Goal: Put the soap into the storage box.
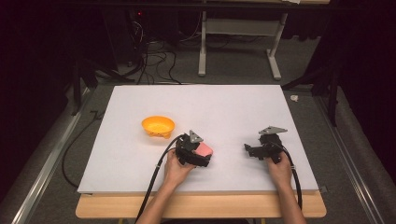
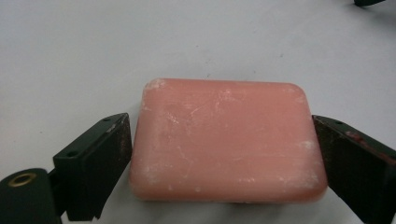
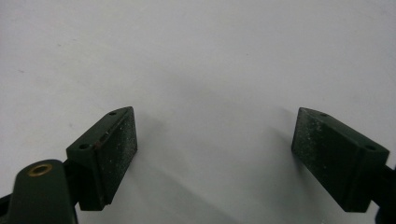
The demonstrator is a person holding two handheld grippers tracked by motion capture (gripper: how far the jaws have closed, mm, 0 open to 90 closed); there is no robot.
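Soap, a pink bar with rounded corners and whitish scuffs on its top face, is seen lying flat on the white counter between the two black jaws of the left tool. In the left gripper view the jaws are set on either side of the bar's short ends, the left pad with a thin gap beside it and the right pad at the bar's edge; whether the bar is actually clamped cannot be told. From the high view the bar is placed near the front edge of the counter, slightly left of its middle, and is partly covered by the left tool, which is gripped by the person's left hand. An orange bowl is seen just behind and to the left of it, apart from the bar. The right tool is held near the front edge toward the right side, well apart from the soap, its jaws spread wide over bare counter and nothing between them.
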